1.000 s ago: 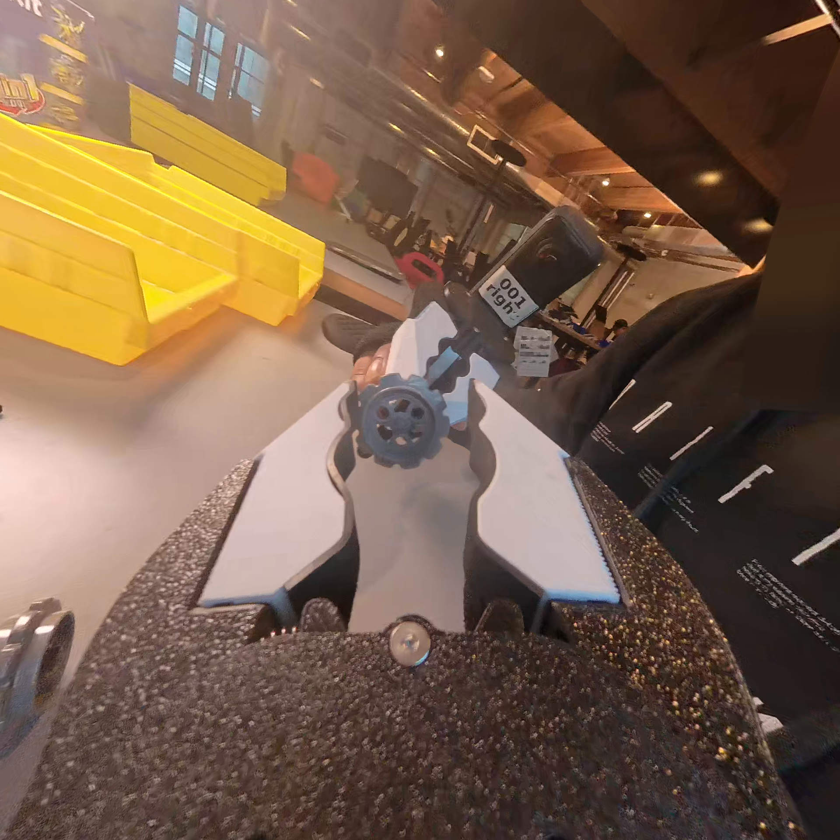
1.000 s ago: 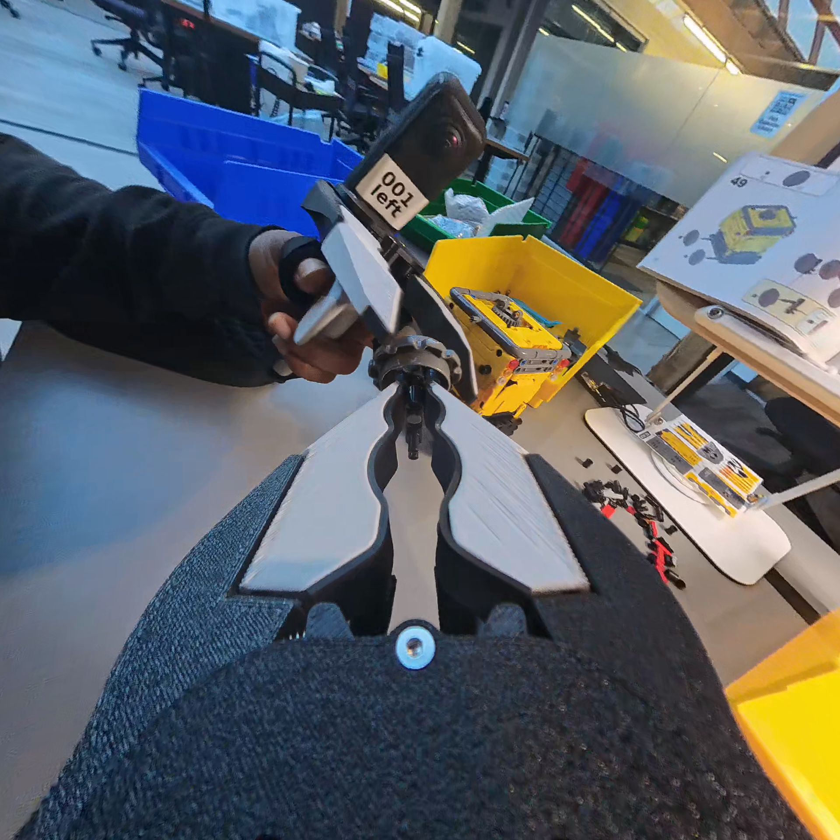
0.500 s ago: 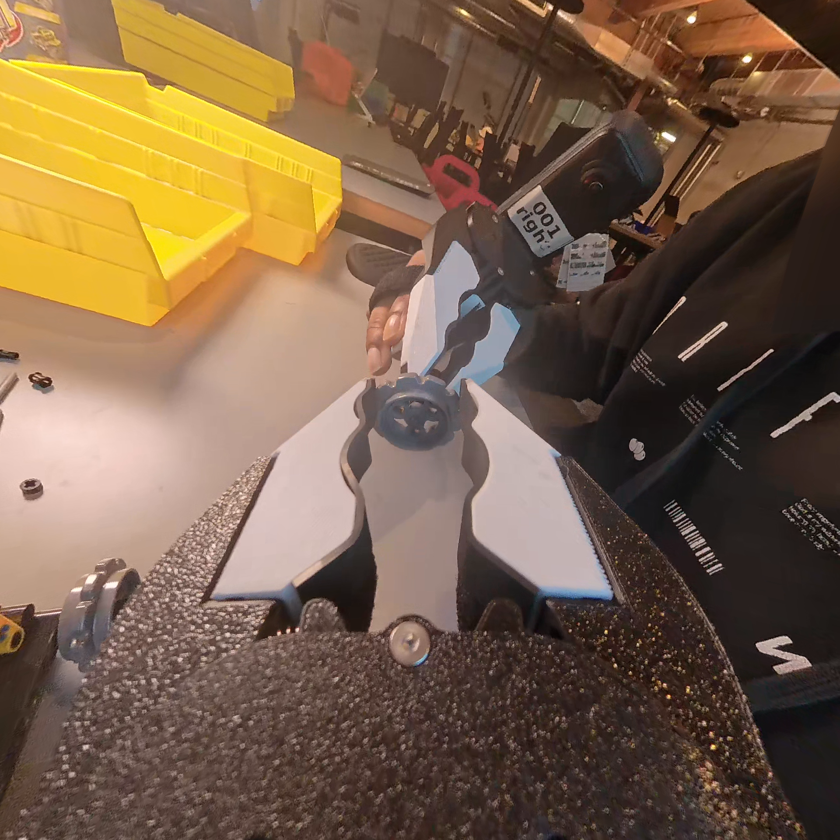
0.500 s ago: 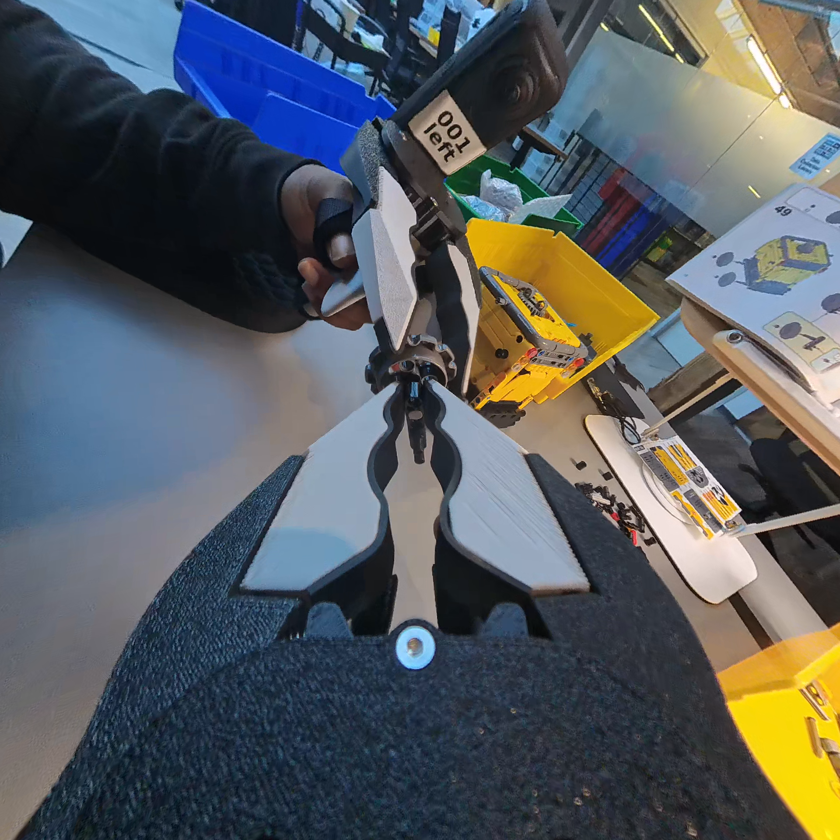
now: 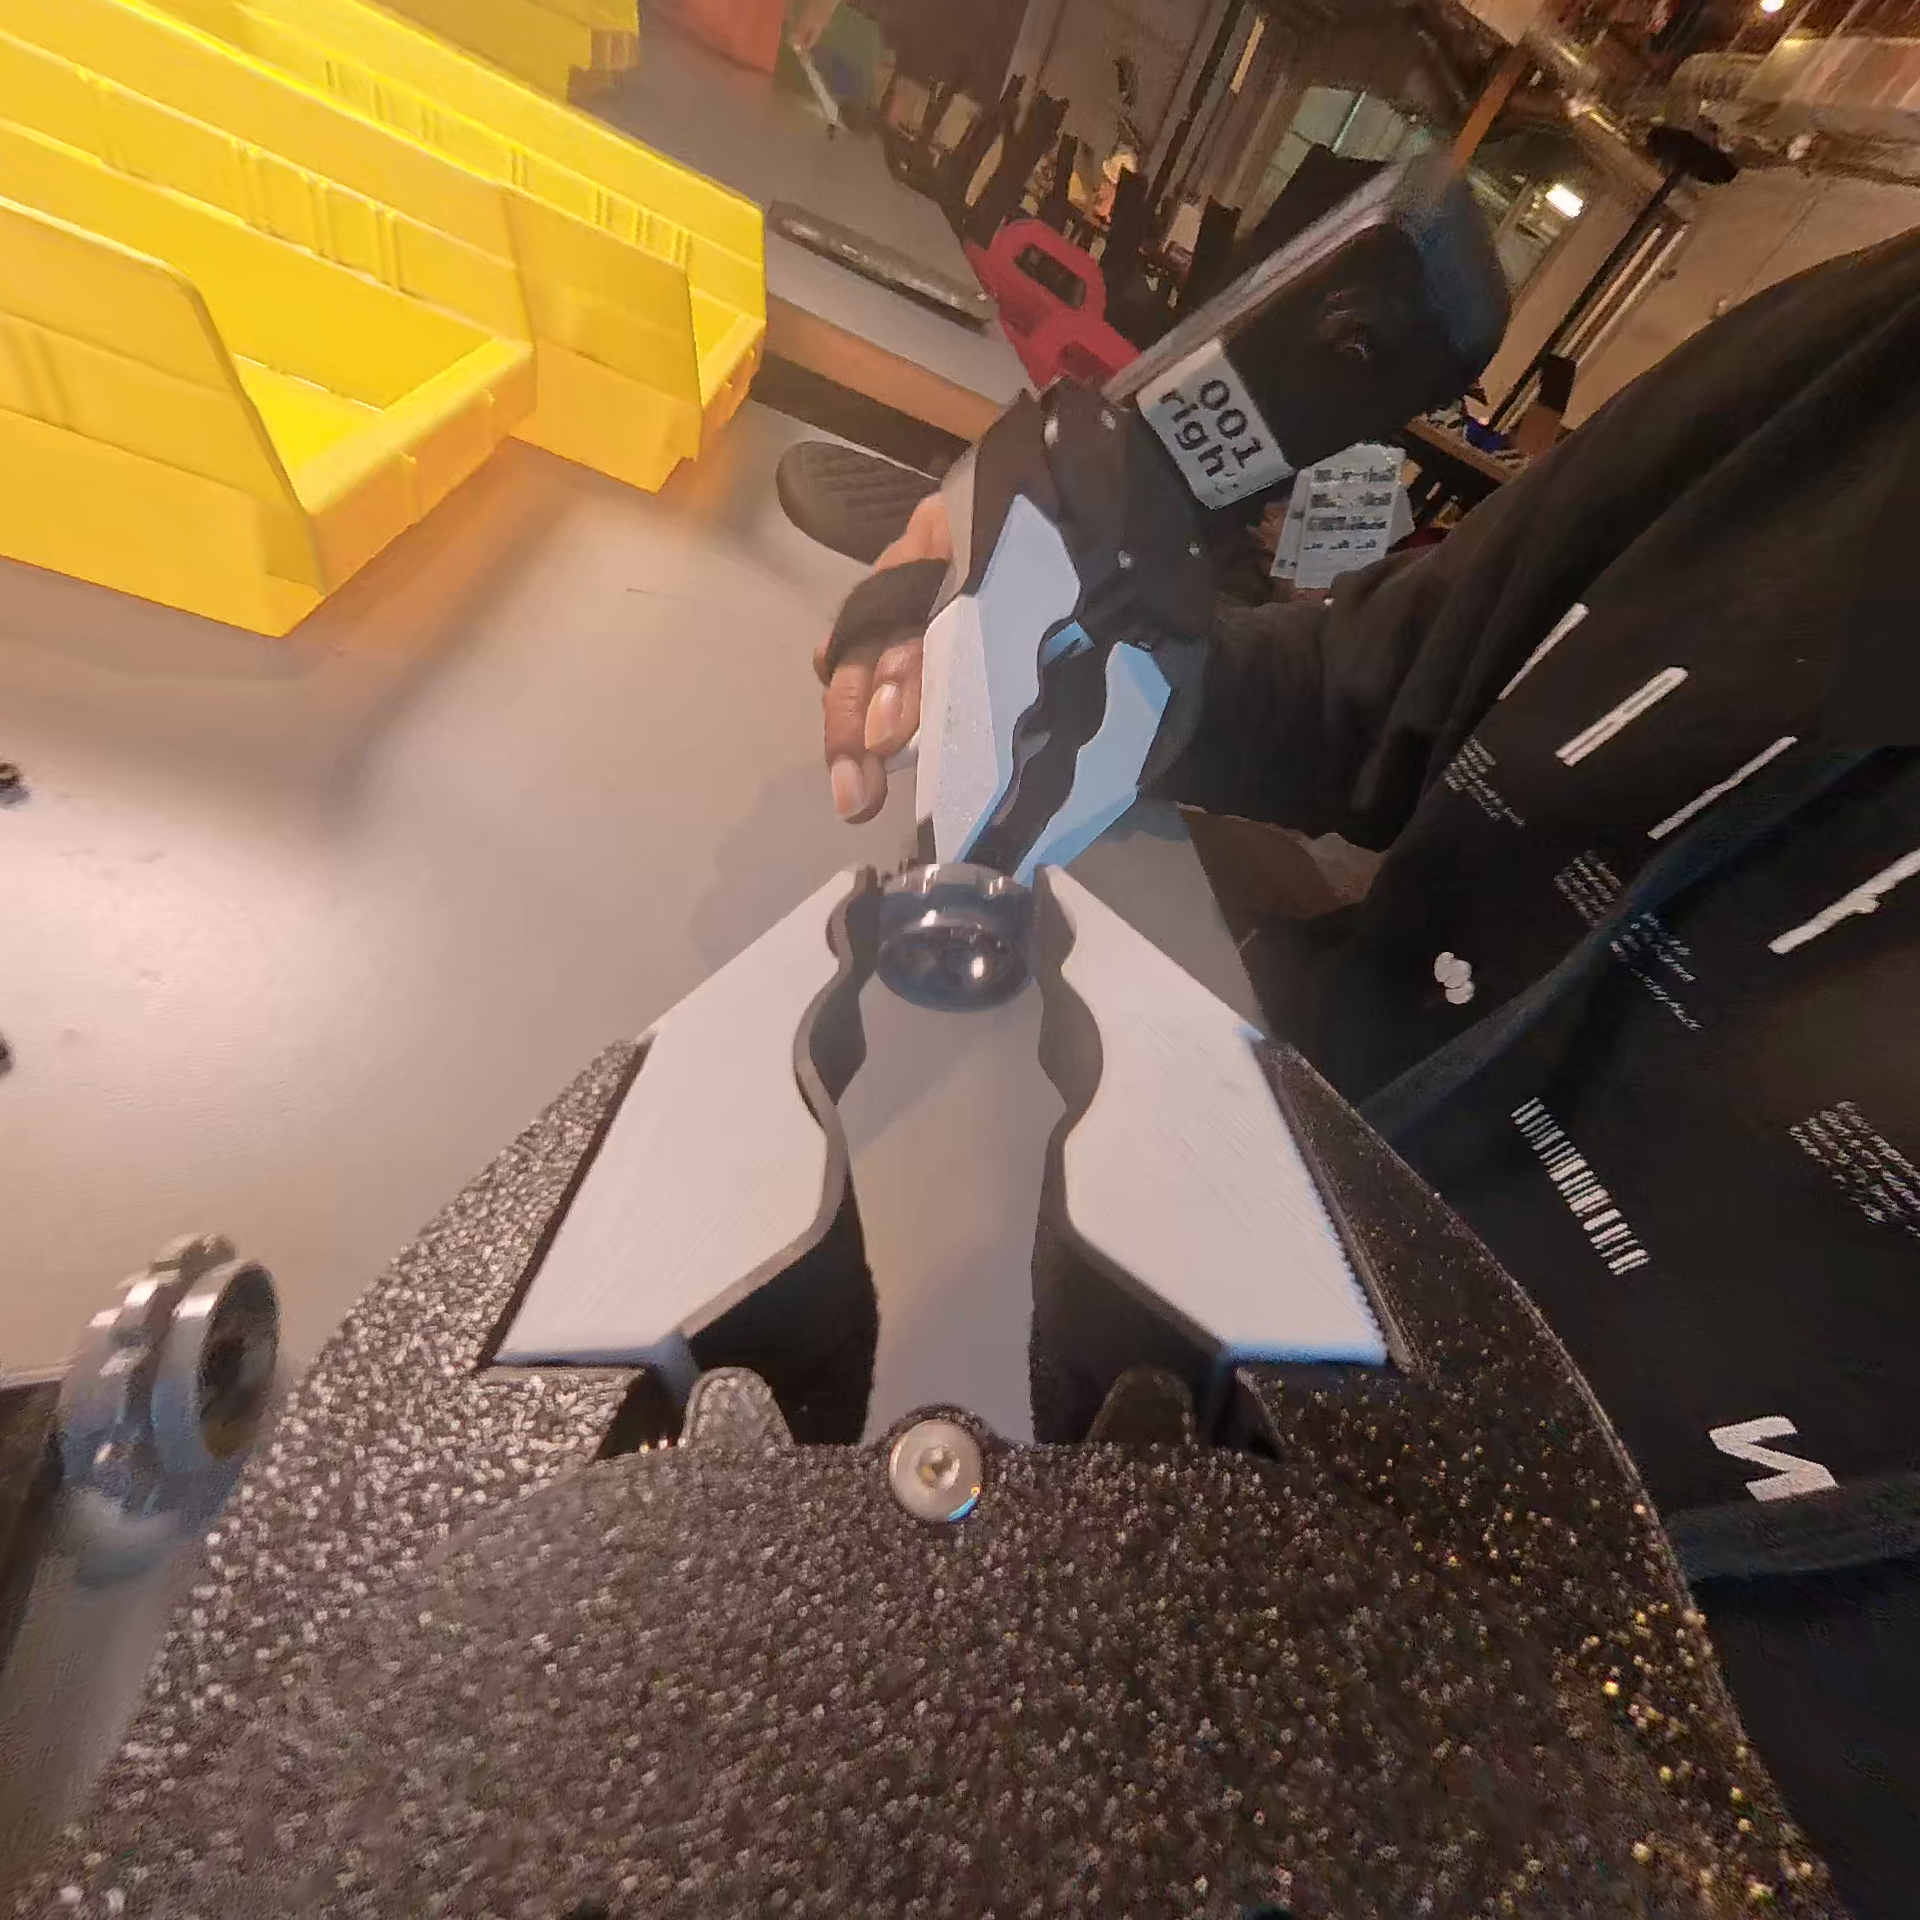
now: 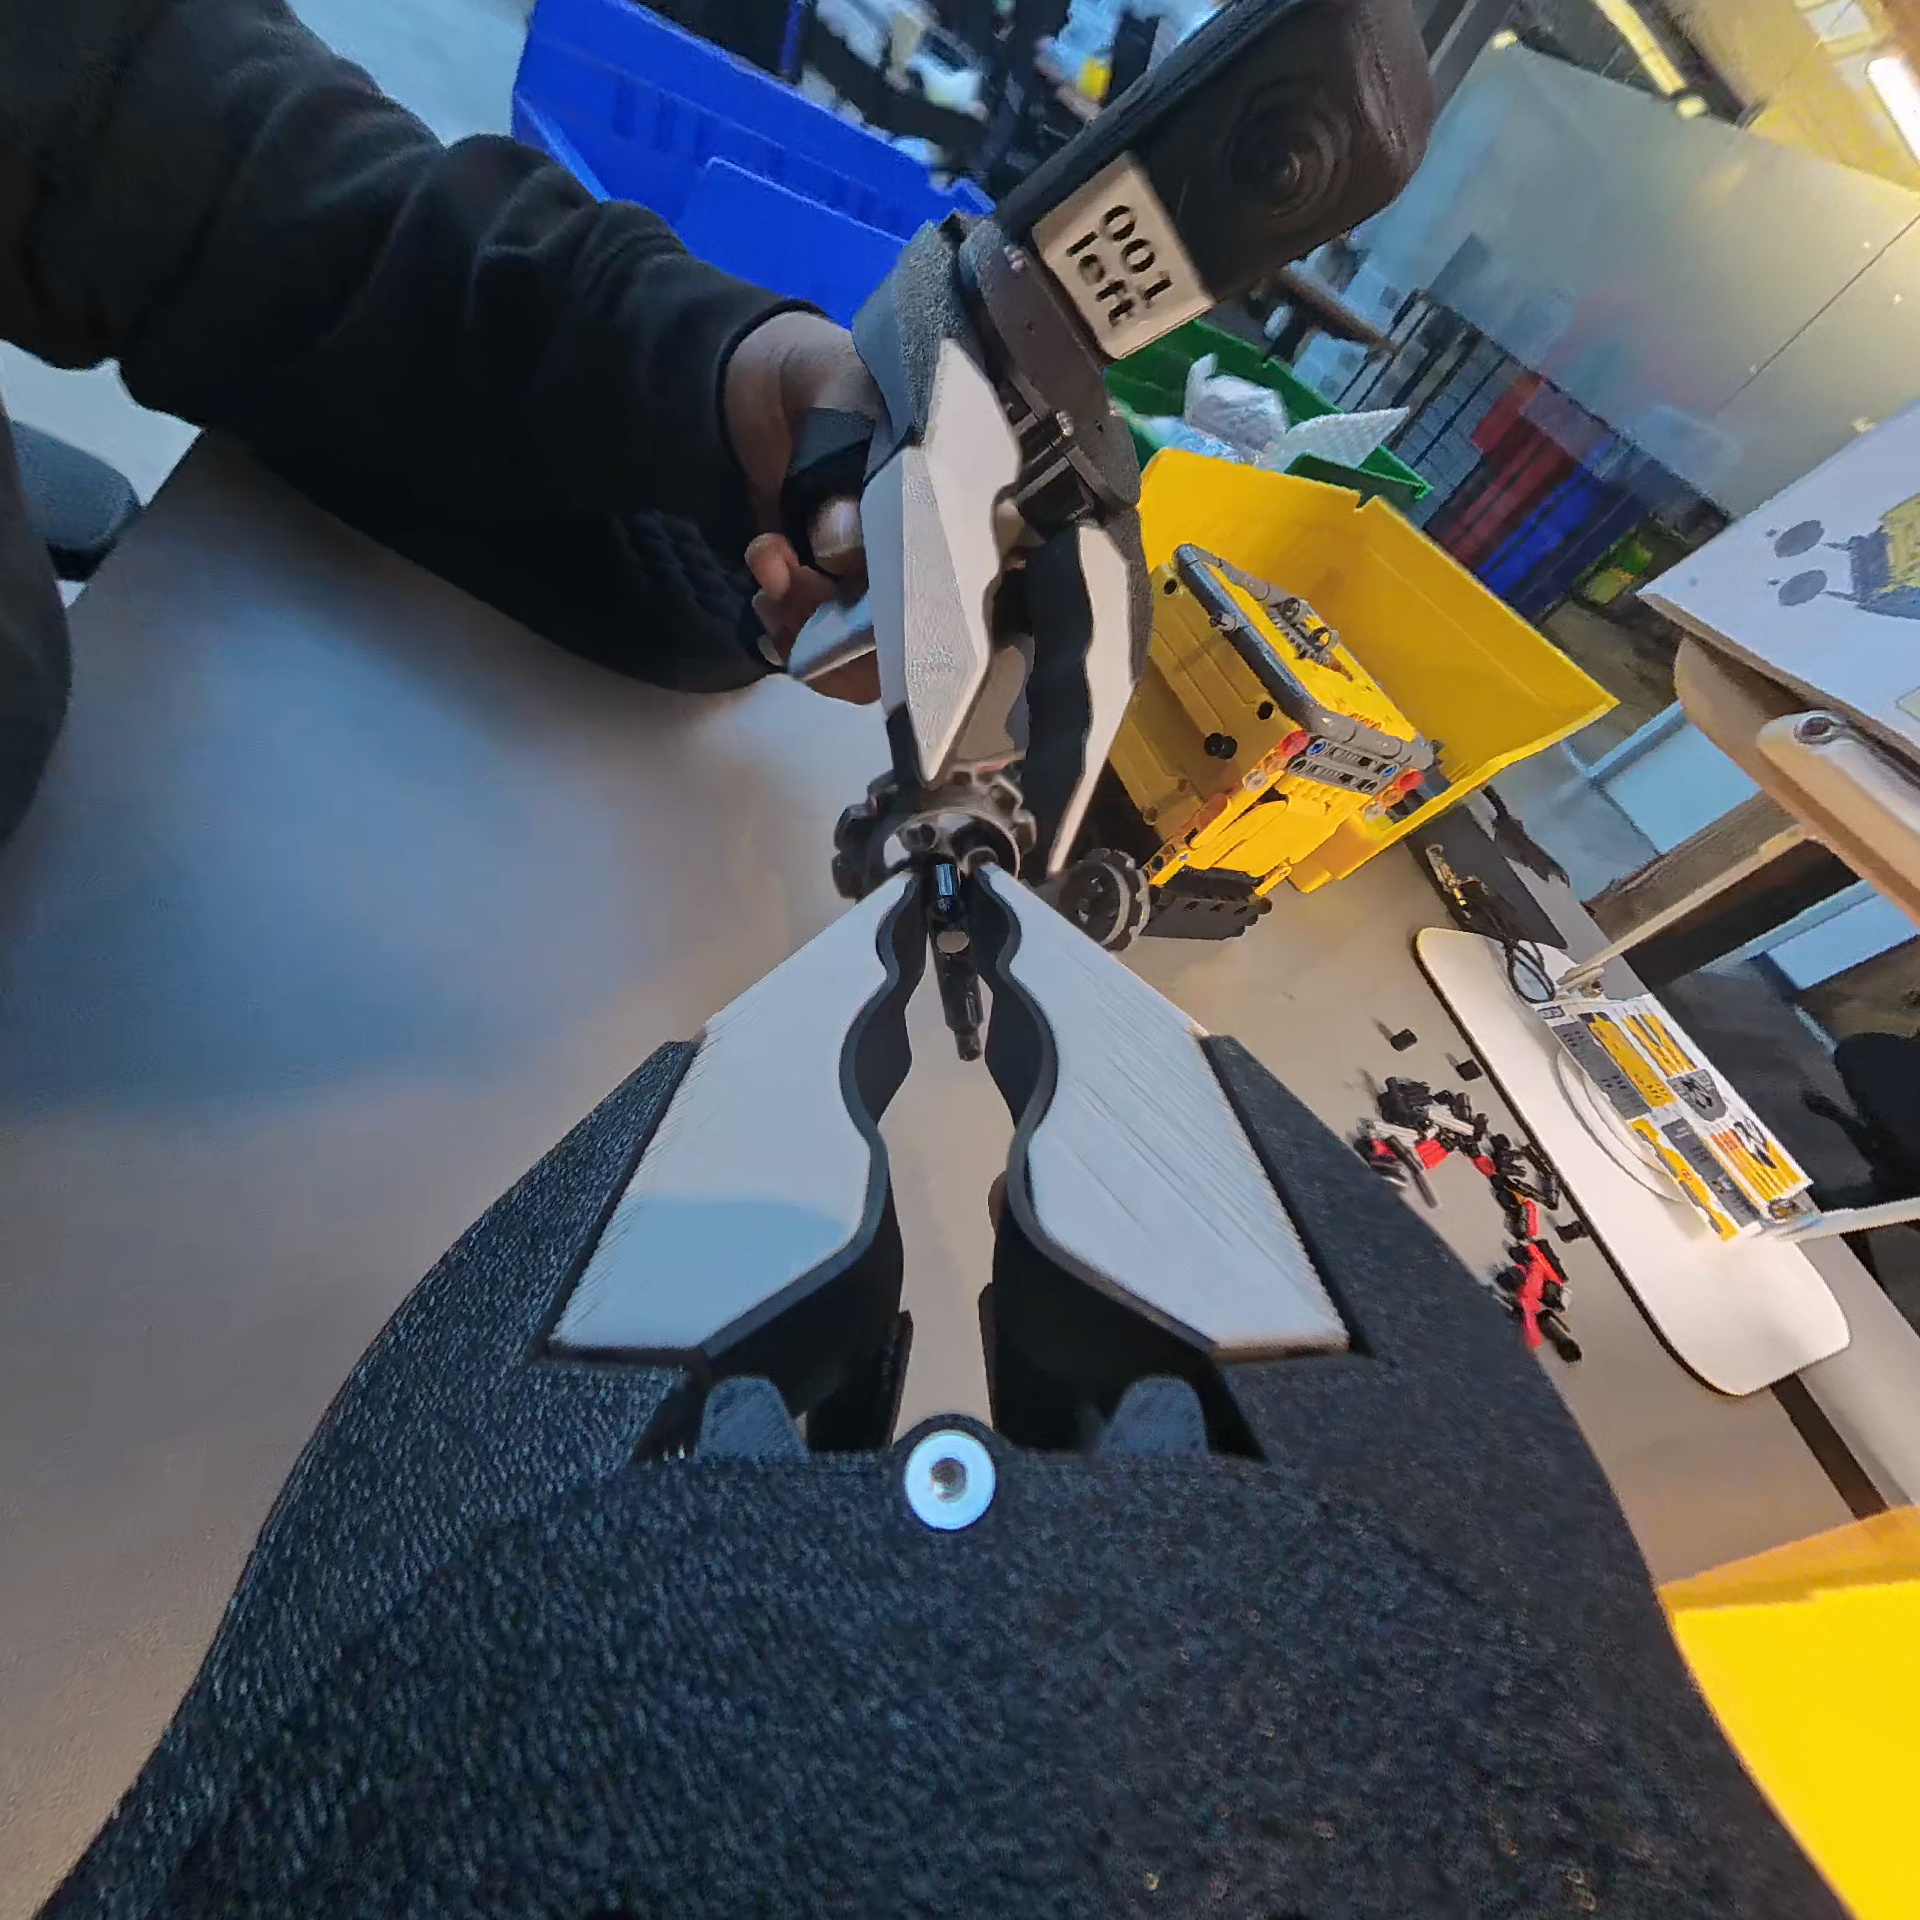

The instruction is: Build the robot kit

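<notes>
In the left wrist view my left gripper (image 5: 948,906) is shut on a dark grey toothed wheel (image 5: 951,951), held by its rim above the grey table (image 5: 416,883). My right gripper (image 5: 995,860) comes down from above with its tips at the wheel's far side. In the right wrist view my right gripper (image 6: 948,883) is shut on a thin black pin (image 6: 954,956). The pin's front end sits at the hub of the toothed wheel (image 6: 940,826), which the left gripper (image 6: 961,774) holds from above. A hand holds each gripper.
Yellow bins (image 5: 312,343) stand at the back left, and a second grey toothed wheel (image 5: 166,1382) is at the near left. A yellow model vehicle (image 6: 1278,717) leans in a yellow bin (image 6: 1455,613). Loose black and red parts (image 6: 1475,1143), a white stand base (image 6: 1662,1247) and blue bins (image 6: 727,177) are nearby.
Both grippers have tipped down towards the table while staying tip to tip. The wheel now faces my left camera less squarely. The pin stays at the wheel's hub.
</notes>
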